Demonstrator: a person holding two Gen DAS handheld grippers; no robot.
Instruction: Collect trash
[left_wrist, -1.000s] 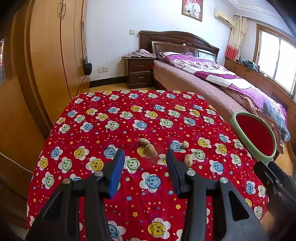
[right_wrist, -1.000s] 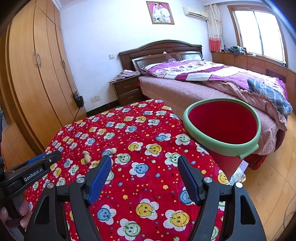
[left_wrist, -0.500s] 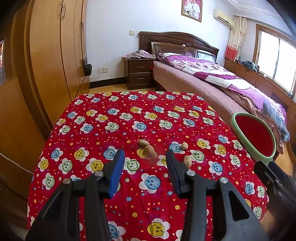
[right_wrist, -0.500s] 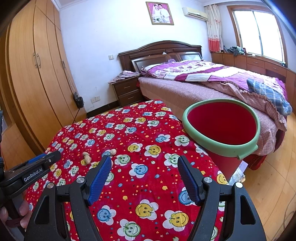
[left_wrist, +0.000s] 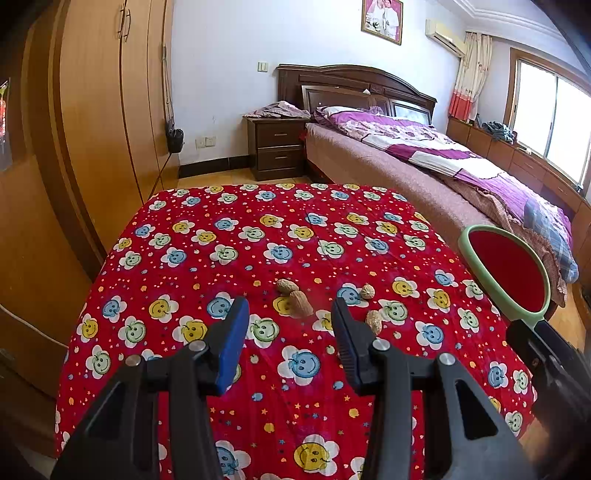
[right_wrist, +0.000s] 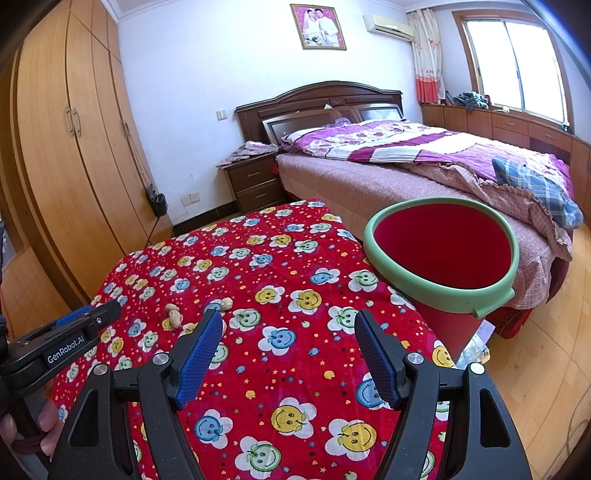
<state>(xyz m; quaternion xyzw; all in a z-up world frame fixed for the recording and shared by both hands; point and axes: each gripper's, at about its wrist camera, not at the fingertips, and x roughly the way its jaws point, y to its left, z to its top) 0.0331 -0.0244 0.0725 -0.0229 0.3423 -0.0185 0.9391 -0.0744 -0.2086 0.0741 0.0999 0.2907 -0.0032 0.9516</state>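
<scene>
Several peanut shells lie on the red smiley-print tablecloth (left_wrist: 221, 236): a pair (left_wrist: 295, 297) just ahead of my left gripper, one (left_wrist: 367, 291) further right and one (left_wrist: 373, 320) beside its right finger. My left gripper (left_wrist: 288, 325) is open and empty, above the cloth just short of the pair. My right gripper (right_wrist: 288, 343) is open and empty over the cloth's right part; shells (right_wrist: 173, 317) lie to its left. A red bin with a green rim (right_wrist: 439, 254) stands at the table's right edge, also in the left wrist view (left_wrist: 506, 273).
A bed (right_wrist: 424, 166) runs behind the bin. A nightstand (left_wrist: 277, 147) stands by the far wall. A wooden wardrobe (left_wrist: 103, 129) lines the left side. The left gripper's body (right_wrist: 55, 347) shows at the right wrist view's left edge.
Both grippers have drawn back or risen slightly; the shells and bin sit a little lower and farther in the views. Both stay open and empty.
</scene>
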